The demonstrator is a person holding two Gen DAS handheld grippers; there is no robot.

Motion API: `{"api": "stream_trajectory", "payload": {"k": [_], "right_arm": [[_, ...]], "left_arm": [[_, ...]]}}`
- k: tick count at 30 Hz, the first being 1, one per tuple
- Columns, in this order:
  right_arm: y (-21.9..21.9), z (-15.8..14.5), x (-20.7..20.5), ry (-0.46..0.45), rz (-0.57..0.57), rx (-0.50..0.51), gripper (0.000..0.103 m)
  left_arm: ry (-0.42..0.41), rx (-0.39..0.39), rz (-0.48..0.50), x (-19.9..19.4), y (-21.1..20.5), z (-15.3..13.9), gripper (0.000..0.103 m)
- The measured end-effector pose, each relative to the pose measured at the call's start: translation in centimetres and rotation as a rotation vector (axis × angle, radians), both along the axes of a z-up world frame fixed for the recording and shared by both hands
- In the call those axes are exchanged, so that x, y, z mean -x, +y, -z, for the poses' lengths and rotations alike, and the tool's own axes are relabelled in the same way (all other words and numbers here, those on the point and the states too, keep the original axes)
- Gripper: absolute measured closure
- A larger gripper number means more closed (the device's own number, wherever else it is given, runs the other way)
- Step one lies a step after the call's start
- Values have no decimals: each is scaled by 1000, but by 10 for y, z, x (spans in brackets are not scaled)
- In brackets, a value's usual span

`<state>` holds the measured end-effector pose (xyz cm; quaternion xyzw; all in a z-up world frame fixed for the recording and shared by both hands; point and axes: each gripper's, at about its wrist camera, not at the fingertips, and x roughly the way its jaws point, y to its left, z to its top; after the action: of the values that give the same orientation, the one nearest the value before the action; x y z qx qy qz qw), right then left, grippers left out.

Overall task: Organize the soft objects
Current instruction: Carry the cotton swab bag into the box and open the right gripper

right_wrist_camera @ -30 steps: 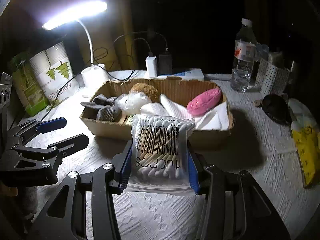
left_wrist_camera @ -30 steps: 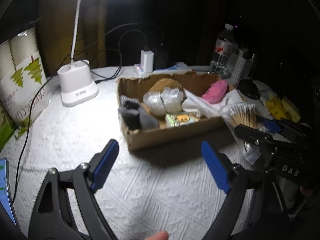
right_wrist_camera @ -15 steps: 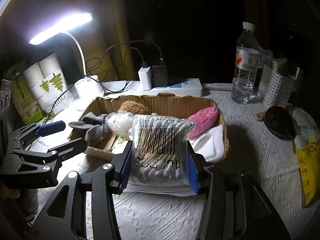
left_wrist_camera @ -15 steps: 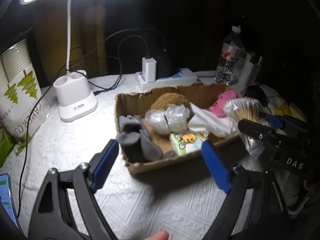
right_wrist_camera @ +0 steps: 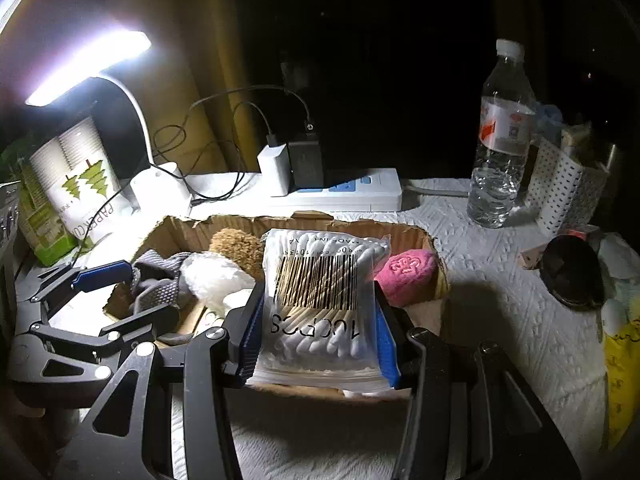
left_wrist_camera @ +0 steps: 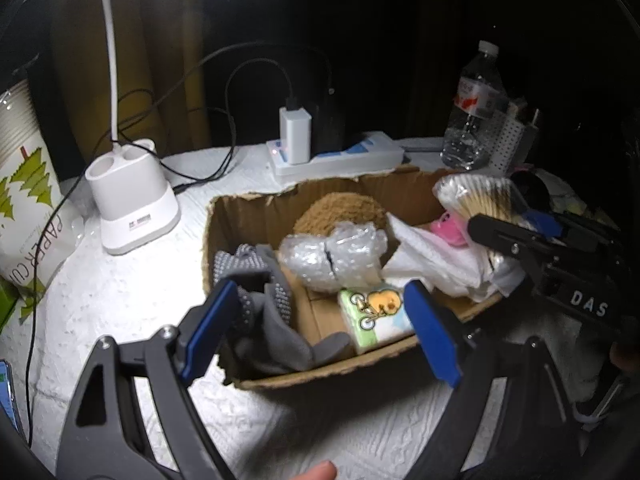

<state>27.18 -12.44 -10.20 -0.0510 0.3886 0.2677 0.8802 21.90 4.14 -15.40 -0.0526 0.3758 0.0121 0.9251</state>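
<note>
Two grippers hang over the cardboard box, and only one carries anything. The right gripper has its blue pads pressed against both sides of the bag of cotton swabs, held above the box's near right part, over the white cloth and beside the pink sponge. The left gripper stands with its jaws wide and empty, above the grey socks and the tissue pack.

The bag looks slick and loosely filled, so I judge it could slide out of that pinch, or tip on release and land on the box's front wall instead of inside. If it comes down too far forward it may topple out onto the white tablecloth. The box is already crowded with the bubble wrap and the brown plush, so the bag may settle on top and roll. The two grippers are close together, and a careless swing could knock them.
</note>
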Motion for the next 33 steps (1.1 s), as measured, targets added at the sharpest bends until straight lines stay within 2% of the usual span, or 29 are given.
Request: {"api": "stream_trajectory", "payload": {"k": [6, 14, 18, 22, 33], "right_arm": [[7, 21, -6, 49, -13, 8, 53], [16, 29, -3, 47, -29, 36, 51], [16, 24, 0, 37, -31, 28, 40], [13, 19, 3, 25, -19, 24, 36], [3, -5, 22, -13, 7, 23, 35]], "left_arm": [[13, -6, 2, -5, -1, 6, 17], [9, -6, 4, -4, -1, 6, 17], [6, -4, 4, -1, 0, 4, 17], [-3, 0, 4, 4, 1, -1, 17], [-39, -1, 10, 26, -2, -17, 17]]}}
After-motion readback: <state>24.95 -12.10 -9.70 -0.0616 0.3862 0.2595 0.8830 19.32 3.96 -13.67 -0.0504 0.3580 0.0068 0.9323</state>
